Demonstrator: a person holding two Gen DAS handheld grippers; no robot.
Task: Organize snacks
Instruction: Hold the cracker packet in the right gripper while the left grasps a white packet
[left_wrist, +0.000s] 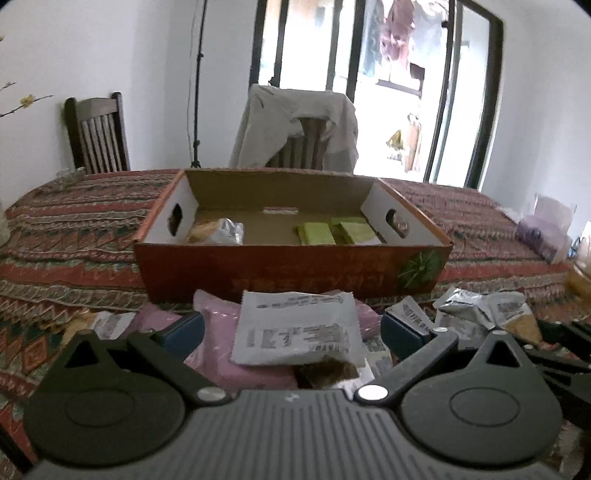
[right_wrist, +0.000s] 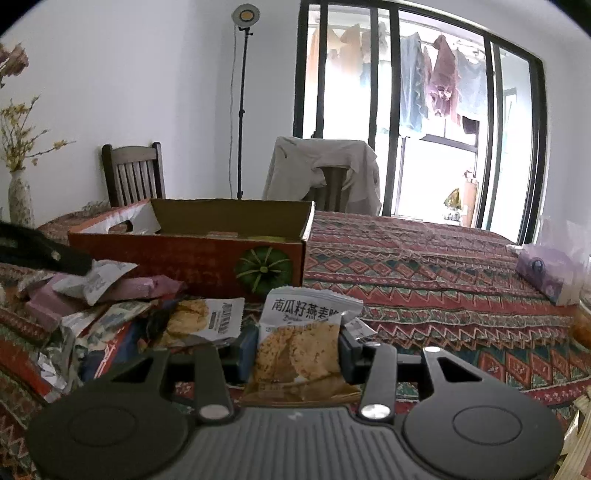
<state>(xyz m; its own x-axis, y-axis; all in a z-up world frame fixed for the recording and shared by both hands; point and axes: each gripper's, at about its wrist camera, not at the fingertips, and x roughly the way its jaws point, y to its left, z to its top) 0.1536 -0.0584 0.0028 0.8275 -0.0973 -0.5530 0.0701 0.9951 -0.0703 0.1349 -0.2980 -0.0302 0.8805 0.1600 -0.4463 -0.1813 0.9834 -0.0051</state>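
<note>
An open orange cardboard box (left_wrist: 288, 271) stands on the patterned table; it also shows in the right wrist view (right_wrist: 184, 264). Inside it lie a silver snack packet (left_wrist: 225, 230) at the left and green packets (left_wrist: 334, 232) at the right. My left gripper (left_wrist: 291, 328) is open, its fingers on either side of a white printed snack packet (left_wrist: 295, 328) that lies on pink packets (left_wrist: 221, 343). My right gripper (right_wrist: 295, 352) is shut on a white cracker packet (right_wrist: 299, 343), held upright just above the table.
A pile of loose snack packets (right_wrist: 110, 302) lies in front of the box. A tissue pack (right_wrist: 546, 273) sits at the table's right edge. Two chairs (right_wrist: 133, 173) stand behind the table, one draped with a jacket (right_wrist: 325, 170). A vase (right_wrist: 20, 199) stands at far left.
</note>
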